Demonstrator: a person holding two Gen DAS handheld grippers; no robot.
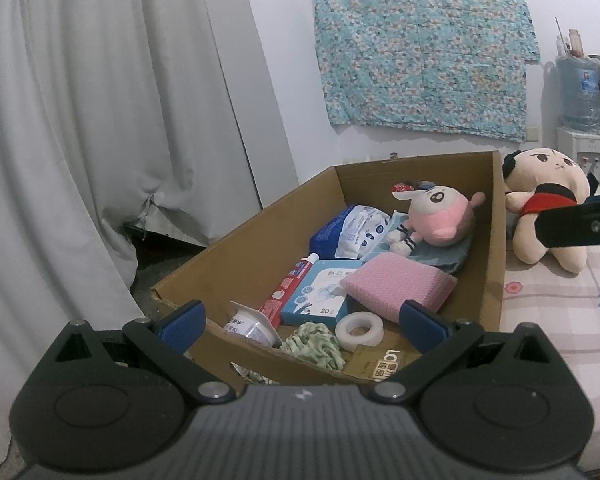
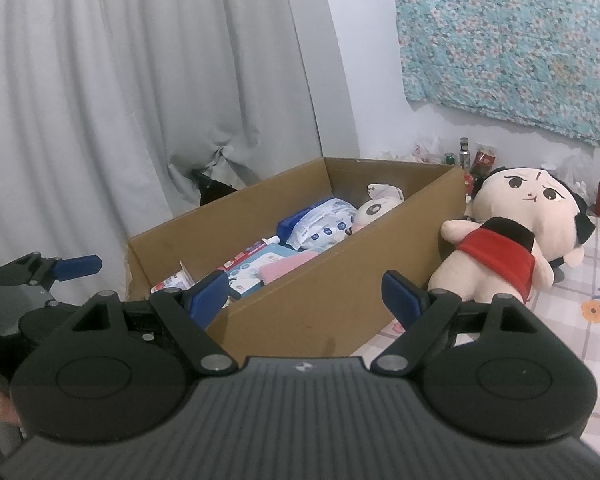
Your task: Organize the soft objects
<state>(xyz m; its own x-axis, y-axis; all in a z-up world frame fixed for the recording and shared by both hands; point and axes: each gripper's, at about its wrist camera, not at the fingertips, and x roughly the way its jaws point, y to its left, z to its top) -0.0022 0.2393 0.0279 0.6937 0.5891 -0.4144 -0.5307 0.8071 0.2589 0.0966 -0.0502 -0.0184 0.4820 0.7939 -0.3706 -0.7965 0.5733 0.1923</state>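
Cardboard box (image 1: 260, 248) sits on the bed (image 1: 560, 320), open top, stiff walls, mixed clutter inside.

Big plush doll (image 2: 512, 240), cream body with red top, lies on the bed just outside the box's right wall, touching or nearly touching it. Likely light, squashy, bulky; best hold looks like the narrow waist or an arm, the head is too wide for the jaws.

Small pink plush (image 1: 440, 216) is inside the box at the far end, lying on a grey cloth. Light and soft; pinch the head or body.

Pink pad (image 1: 400, 284), sponge-like, rests mid-box, leaning on a white and blue carton (image 1: 320, 296). Probably compressible, grip across its thin edge.

Green scrunchie (image 1: 312, 348) at the near end beside a tape roll (image 1: 358, 330). Floppy, tiny, pinch from above.

Toothpaste box, tissue pack and a small cup are also in there; not soft toys, probably stay.

Left hand-held gripper (image 1: 300, 320) hovers over the box's near end, jaws wide apart, nothing between them. Right hand-held gripper (image 2: 306, 296) sits at the box's near corner, jaws spread, empty, the big doll ahead to its right.
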